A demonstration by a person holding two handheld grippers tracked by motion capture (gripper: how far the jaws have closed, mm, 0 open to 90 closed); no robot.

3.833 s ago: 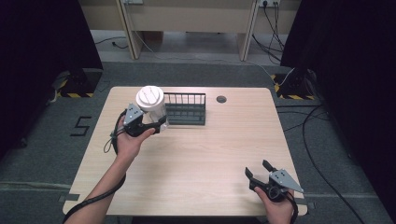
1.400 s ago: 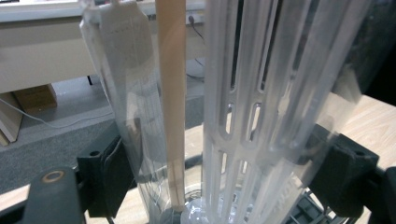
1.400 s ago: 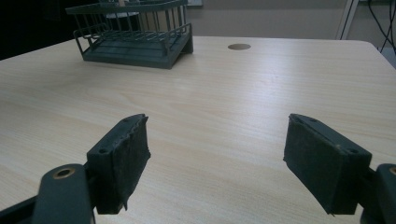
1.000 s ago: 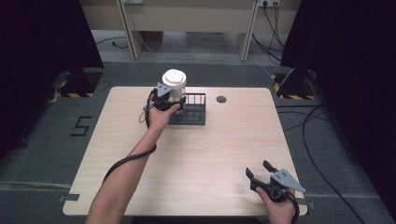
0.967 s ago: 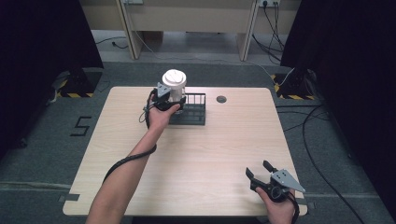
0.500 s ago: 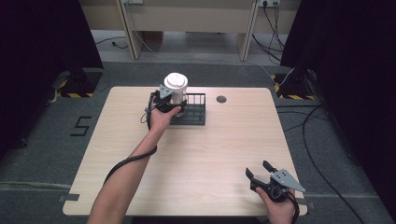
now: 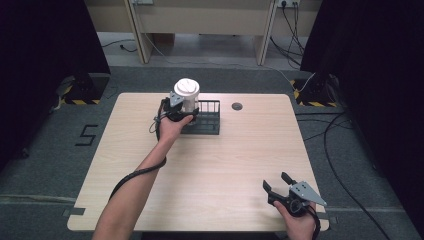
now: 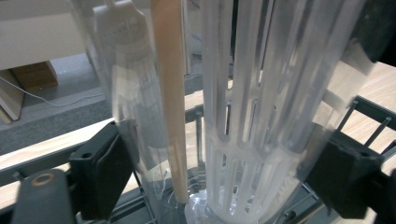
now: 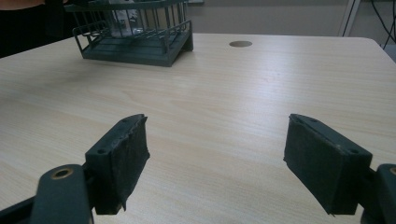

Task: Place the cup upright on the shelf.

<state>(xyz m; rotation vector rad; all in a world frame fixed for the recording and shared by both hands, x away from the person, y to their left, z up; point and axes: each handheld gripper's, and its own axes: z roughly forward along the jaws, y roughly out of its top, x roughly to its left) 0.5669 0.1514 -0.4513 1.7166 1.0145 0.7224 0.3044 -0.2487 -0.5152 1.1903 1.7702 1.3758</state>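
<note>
Holding the clear cup (image 7: 186, 96) pinched between the fingers of your left gripper (image 7: 176, 108), you had it at the upper middle of the frame, at the left end of the wire basket (image 7: 204, 118) on the counter (image 7: 215, 165). You did best to keep it upright and lower it straight down, letting its base clear the wires before easing your grip. Your right gripper (image 7: 280, 186) waited at the lower right, fingers spread and empty.

The high view looks forward and down over the whole table (image 7: 210, 165). The left gripper view sits tight against a clear tumbler (image 8: 243, 112) between its fingers (image 8: 100, 177). The right gripper view looks low across the table toward the wire basket (image 9: 140, 35) beyond its fingers (image 9: 123, 161), which the high view also shows.
</note>
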